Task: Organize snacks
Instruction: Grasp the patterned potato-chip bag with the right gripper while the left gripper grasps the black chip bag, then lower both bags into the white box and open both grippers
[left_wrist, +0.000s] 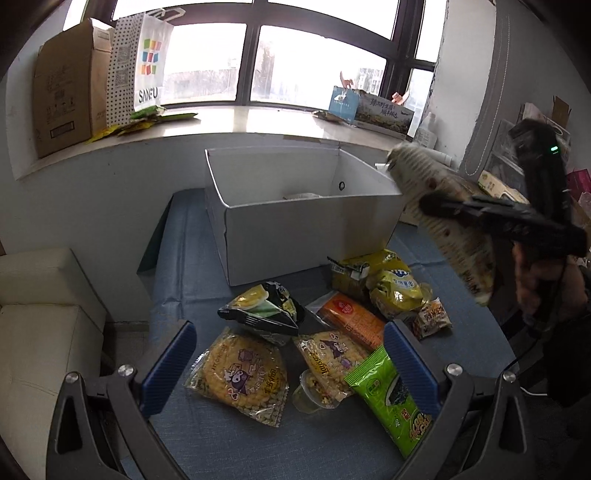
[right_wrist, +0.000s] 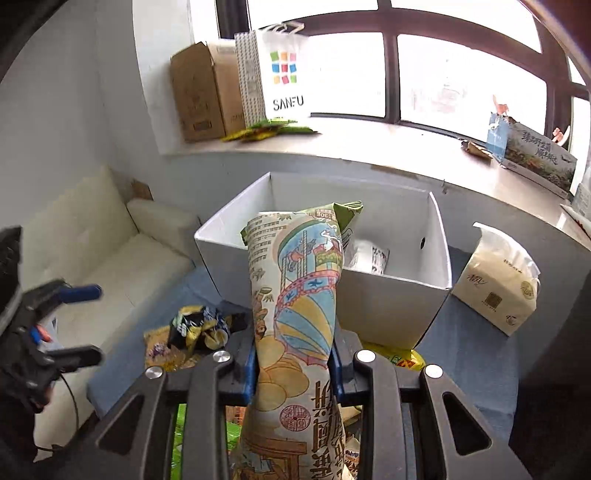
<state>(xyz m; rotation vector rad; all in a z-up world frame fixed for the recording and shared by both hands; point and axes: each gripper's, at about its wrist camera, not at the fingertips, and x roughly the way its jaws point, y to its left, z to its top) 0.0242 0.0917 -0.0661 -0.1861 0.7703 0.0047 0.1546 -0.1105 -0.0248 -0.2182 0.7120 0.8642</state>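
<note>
Pale, illustrated chip bag (right_wrist: 295, 317) sits clamped in the right gripper (right_wrist: 293, 363), raised in front of the white box (right_wrist: 388, 306) at the worktop's (left_wrist: 207, 258) far edge. The left gripper (left_wrist: 288, 365) gapes wide above loose snack packets (left_wrist: 240, 376).

The right tool (right_wrist: 293, 363) is clamped on a tall snack bag (right_wrist: 295, 295), raised just short of the white box (right_wrist: 388, 295). The left tool (left_wrist: 288, 369) hovers lower, before the box, fingers (left_wrist: 168, 369) spread wide, gripping nothing.
</note>
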